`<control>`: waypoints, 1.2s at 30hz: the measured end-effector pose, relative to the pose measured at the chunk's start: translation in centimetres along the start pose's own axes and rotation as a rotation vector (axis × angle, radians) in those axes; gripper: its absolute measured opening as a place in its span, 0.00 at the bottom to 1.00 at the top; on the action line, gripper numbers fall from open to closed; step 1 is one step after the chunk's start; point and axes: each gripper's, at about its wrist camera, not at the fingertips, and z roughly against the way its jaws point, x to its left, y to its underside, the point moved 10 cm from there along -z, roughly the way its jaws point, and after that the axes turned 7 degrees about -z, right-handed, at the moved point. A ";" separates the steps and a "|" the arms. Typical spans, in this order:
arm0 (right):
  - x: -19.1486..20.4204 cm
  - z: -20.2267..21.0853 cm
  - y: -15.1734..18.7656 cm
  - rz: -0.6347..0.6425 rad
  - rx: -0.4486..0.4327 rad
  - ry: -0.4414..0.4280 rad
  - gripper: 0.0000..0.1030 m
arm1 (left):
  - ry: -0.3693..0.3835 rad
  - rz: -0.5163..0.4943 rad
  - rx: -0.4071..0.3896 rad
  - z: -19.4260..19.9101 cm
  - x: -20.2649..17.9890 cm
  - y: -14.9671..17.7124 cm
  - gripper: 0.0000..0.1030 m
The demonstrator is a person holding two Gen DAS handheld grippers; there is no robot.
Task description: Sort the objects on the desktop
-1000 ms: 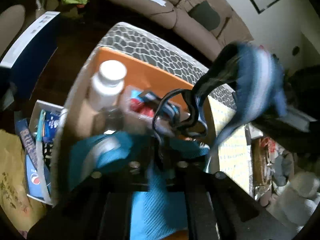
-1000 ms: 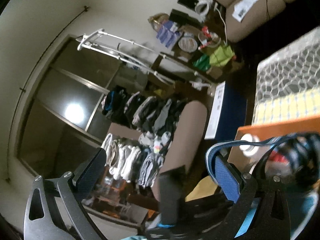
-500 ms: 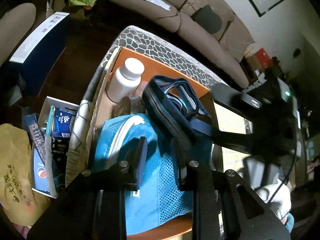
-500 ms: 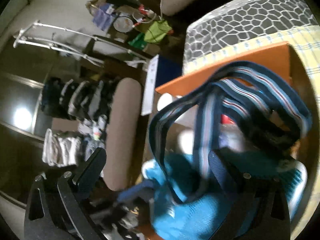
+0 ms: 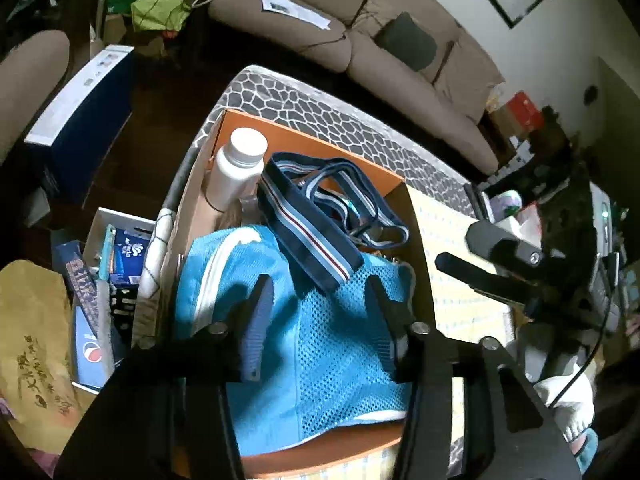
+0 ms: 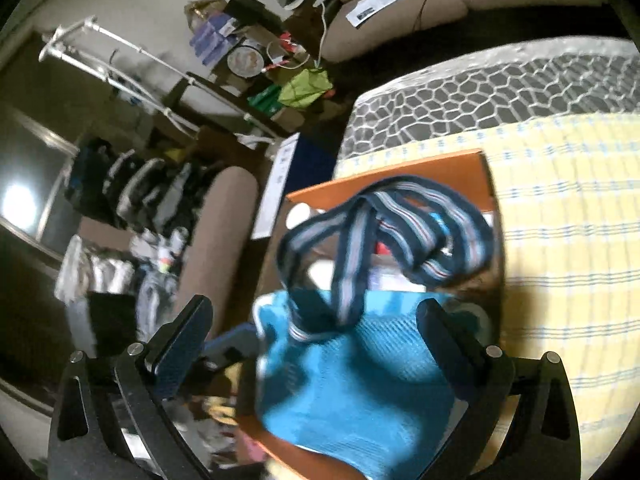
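Note:
An orange box (image 5: pixel 352 162) sits on the table and holds a white bottle (image 5: pixel 238 168), a blue mesh bag (image 5: pixel 332 344) and a navy striped strap (image 5: pixel 316 236) lying loose on top of the bag. My left gripper (image 5: pixel 320 304) is open and empty just above the mesh bag. My right gripper (image 6: pixel 316 328) is open and empty above the same box (image 6: pixel 440 168), with the strap (image 6: pixel 384 236) and the mesh bag (image 6: pixel 360 380) below it. The right gripper also shows in the left wrist view (image 5: pixel 504 252), to the right of the box.
The table has a yellow checked cloth (image 6: pixel 568 240) and a grey pebble-pattern mat (image 5: pixel 320 108). A brown sofa (image 5: pixel 400 48) stands behind. A white and blue carton (image 5: pixel 80 96) and a box of packets (image 5: pixel 104 280) sit on the floor at the left.
The strap was let go and now lies in the box on the mesh bag. The left gripper opened wider. The right gripper drew back to the right of the box.

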 end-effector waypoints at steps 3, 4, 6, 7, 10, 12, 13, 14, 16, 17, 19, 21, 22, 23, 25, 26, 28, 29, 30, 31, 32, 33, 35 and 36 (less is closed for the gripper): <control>-0.4 0.5 1.0 0.015 0.004 0.031 1.00 | -0.017 -0.022 -0.002 0.7 -0.6 0.5 0.51; -0.5 0.7 1.4 0.025 0.004 0.044 1.00 | -0.022 -0.028 -0.003 1.0 -0.7 0.6 0.52; -0.4 1.0 2.1 0.049 0.001 0.070 1.00 | -0.031 -0.037 -0.006 1.6 -1.0 1.0 0.56; -0.3 1.2 2.4 0.062 0.000 0.083 1.00 | -0.033 -0.039 -0.007 1.8 -1.1 1.2 0.59; -0.2 1.9 3.6 0.096 -0.007 0.126 1.00 | -0.041 -0.044 -0.006 2.4 -1.4 2.2 0.62; -0.5 2.5 4.3 0.119 -0.016 0.164 1.00 | -0.049 -0.047 -0.005 2.9 -1.6 2.9 0.65; -0.6 2.8 4.8 0.131 -0.020 0.187 1.00 | -0.049 -0.047 -0.005 3.1 -1.7 3.2 0.70; -0.8 3.0 5.3 0.141 -0.024 0.206 1.00 | -0.048 -0.049 -0.005 3.3 -1.8 3.6 0.73; -1.0 3.6 6.1 0.162 -0.033 0.241 1.00 | -0.047 -0.053 -0.001 3.7 -2.0 4.4 0.81; -1.1 3.8 6.5 0.172 -0.036 0.257 1.00 | -0.048 -0.054 -0.002 3.9 -2.1 4.7 0.83; -1.3 4.5 7.5 0.191 -0.042 0.290 1.00 | -0.052 -0.054 -0.007 4.5 -2.3 5.4 0.89; -1.4 5.1 8.7 0.210 -0.045 0.316 1.00 | -0.058 -0.057 -0.009 4.9 -2.4 5.9 0.90; -1.3 5.4 9.1 0.218 -0.046 0.327 1.00 | -0.062 -0.062 -0.011 5.2 -2.6 6.2 0.91; -1.3 5.6 9.5 0.225 -0.047 0.338 1.00 | -0.071 -0.068 -0.012 5.5 -2.7 6.6 0.91; -1.3 6.2 10.4 0.241 -0.050 0.362 1.00 | -0.078 -0.076 -0.014 6.0 -3.0 7.2 0.92; -1.3 6.5 10.9 0.249 -0.052 0.373 1.00 | -0.081 -0.078 -0.016 6.2 -3.1 7.6 0.92; -1.3 7.0 11.7 0.261 -0.056 0.385 1.00 | -0.088 -0.085 -0.018 6.7 -3.3 8.1 0.98; -1.3 7.3 12.1 0.264 -0.057 0.389 1.00 | -0.091 -0.089 -0.021 6.9 -3.5 8.3 0.98; -1.3 7.5 12.4 0.266 -0.059 0.393 1.00 | -0.098 -0.095 -0.025 7.1 -3.6 8.6 0.98; -1.3 7.7 12.7 0.267 -0.061 0.397 1.00 | -0.108 -0.101 -0.028 7.3 -3.7 9.0 0.99; -1.4 8.0 13.1 0.267 -0.064 0.400 1.00 | -0.118 -0.109 -0.030 7.4 -3.8 9.4 0.99; -1.5 8.2 13.5 0.266 -0.067 0.403 1.00 | -0.124 -0.116 -0.032 7.6 -3.9 9.8 0.99; -1.8 8.5 14.1 0.265 -0.072 0.413 1.00 | -0.137 -0.126 -0.034 7.6 -4.1 10.6 1.00; -2.1 8.7 14.5 0.264 -0.076 0.419 1.00 | -0.141 -0.130 -0.037 7.5 -4.2 10.9 1.00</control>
